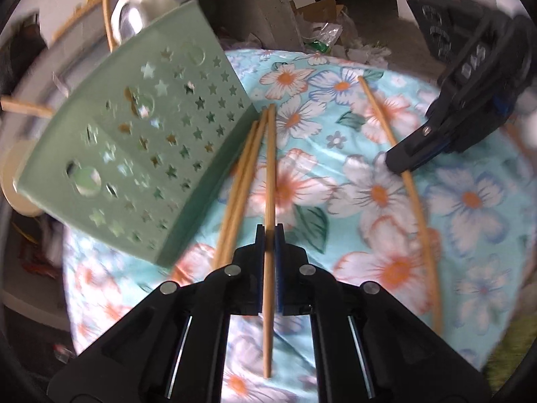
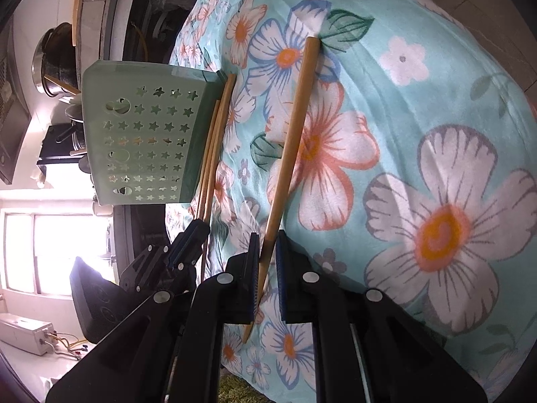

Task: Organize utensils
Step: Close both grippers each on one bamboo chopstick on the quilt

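Observation:
A green utensil holder [image 1: 141, 141] with star-shaped holes stands on the floral cloth; it also shows in the right wrist view [image 2: 141, 137]. My left gripper [image 1: 269, 231] is shut on a wooden chopstick [image 1: 269, 181] that points toward the holder's base. Two more chopsticks [image 1: 240, 188] lie beside the holder. My right gripper [image 2: 267, 238] is shut on another chopstick [image 2: 295, 127] lying on the cloth; from the left wrist view it appears as a black gripper [image 1: 402, 161] on a chopstick [image 1: 416, 201]. The left gripper shows in the right wrist view [image 2: 191, 235].
The table wears a turquoise floral cloth [image 1: 369, 134]. A metal bowl [image 1: 141, 10] and a bamboo stick [image 1: 107, 16] sit behind the holder. Boxes and plastic bags [image 1: 329, 30] litter the floor beyond. A pot [image 2: 50, 63] and a window [image 2: 60, 252] appear in the right wrist view.

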A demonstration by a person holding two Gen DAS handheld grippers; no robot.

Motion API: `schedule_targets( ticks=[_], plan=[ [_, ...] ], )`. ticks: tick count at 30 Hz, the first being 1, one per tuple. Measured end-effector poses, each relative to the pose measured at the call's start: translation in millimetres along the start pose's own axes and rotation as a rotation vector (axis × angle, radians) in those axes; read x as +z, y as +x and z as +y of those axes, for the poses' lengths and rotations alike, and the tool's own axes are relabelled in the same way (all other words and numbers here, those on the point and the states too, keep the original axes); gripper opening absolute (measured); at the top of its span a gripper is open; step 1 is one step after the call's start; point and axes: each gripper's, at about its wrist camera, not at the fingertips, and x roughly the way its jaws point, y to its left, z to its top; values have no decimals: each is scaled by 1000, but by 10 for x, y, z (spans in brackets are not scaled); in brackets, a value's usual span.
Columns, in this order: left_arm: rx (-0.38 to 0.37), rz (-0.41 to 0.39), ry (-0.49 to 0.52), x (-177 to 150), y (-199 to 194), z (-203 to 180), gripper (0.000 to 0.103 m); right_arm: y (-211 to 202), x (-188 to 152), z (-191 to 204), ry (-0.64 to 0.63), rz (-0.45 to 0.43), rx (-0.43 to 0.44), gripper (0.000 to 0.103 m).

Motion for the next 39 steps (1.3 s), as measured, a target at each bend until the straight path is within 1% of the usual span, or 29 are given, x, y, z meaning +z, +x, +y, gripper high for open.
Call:
schedule_targets(
  ticks=[4,8,9,10,11,13,17,20,23,27,31,33,38,39],
  plan=[
    [-158,67,-112,-98,-67,147,5,-69,-11,-9,-17,19,-17,11],
    [-254,99,-201,-244,-128,240,5,-158,-21,-17,-48,38,-42,12],
    [-266,100,-217,-257,-125,260,7,-172,-21,-20,-54,41,-48,12],
    [-280,101,-235,-260,-132,285,13,-185,-20,-22,-57,43,-50,13],
    [-281,95,-248,-254,-141,303,20,-190,-20,-20,-59,44,-49,14],
    [-283,84,-265,-249,-160,329,23,-200,-17,-10,-62,44,-49,15],
    [-312,73,-290,-95,-67,371,24,-257,-13,8,-53,24,-31,26],
    [-305,83,-288,69,90,384,24,-364,8,-40,-27,-19,-26,28],
    [-302,97,-296,170,217,365,24,-469,62,-132,27,-72,-15,28],
    [-293,118,-316,278,410,363,24,-512,116,-257,97,-110,13,28],
    [-289,123,-341,356,535,391,24,-491,156,-282,145,-146,28,27],
    [-284,122,-341,388,570,381,24,-460,158,-281,157,-160,29,24],
    [-275,123,-344,419,616,413,23,-365,161,-245,153,-184,-9,8],
    [-275,123,-346,422,623,415,23,-351,158,-241,153,-185,-12,7]
  ],
)
